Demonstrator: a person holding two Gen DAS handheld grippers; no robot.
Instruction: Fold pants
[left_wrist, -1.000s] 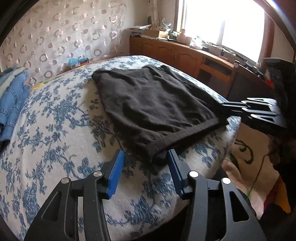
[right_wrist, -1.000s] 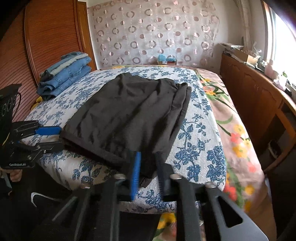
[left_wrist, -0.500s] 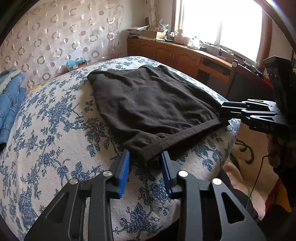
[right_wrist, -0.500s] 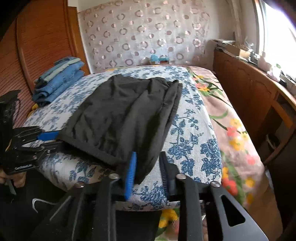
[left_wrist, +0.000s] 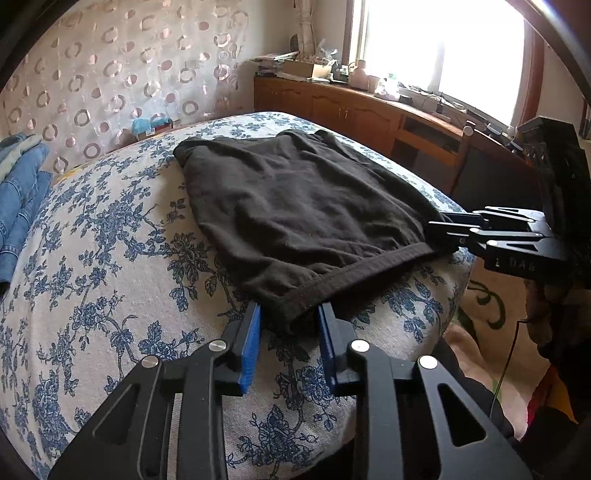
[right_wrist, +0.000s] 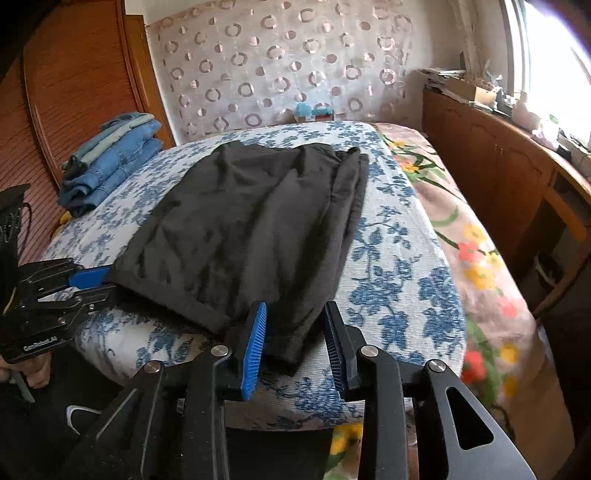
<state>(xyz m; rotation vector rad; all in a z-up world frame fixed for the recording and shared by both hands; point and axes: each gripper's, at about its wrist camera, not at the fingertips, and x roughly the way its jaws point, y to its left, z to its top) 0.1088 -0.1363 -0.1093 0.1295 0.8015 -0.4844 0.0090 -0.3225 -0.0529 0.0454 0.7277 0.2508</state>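
Observation:
Black pants (left_wrist: 303, 206) lie folded flat on the blue-flowered bed (left_wrist: 110, 266), waistband edge toward me. My left gripper (left_wrist: 290, 314) is open, its blue pads on either side of the near left corner of the waistband. My right gripper (right_wrist: 295, 325) is open, its pads on either side of the near right corner of the pants (right_wrist: 255, 229). Each gripper shows in the other's view: the right one at the right corner (left_wrist: 454, 229), the left one at the left corner (right_wrist: 96, 284).
A stack of folded blue jeans (right_wrist: 110, 158) sits on the bed's far left. A wooden cabinet (right_wrist: 509, 177) with clutter runs along the right under the window. A flowered sheet (right_wrist: 476, 258) hangs over the bed's right side. A patterned headboard wall (right_wrist: 277, 66) is behind.
Both grippers have moved forward onto the waistband corners. The right gripper's jaws have opened wider around its corner; the left jaws have narrowed around theirs.

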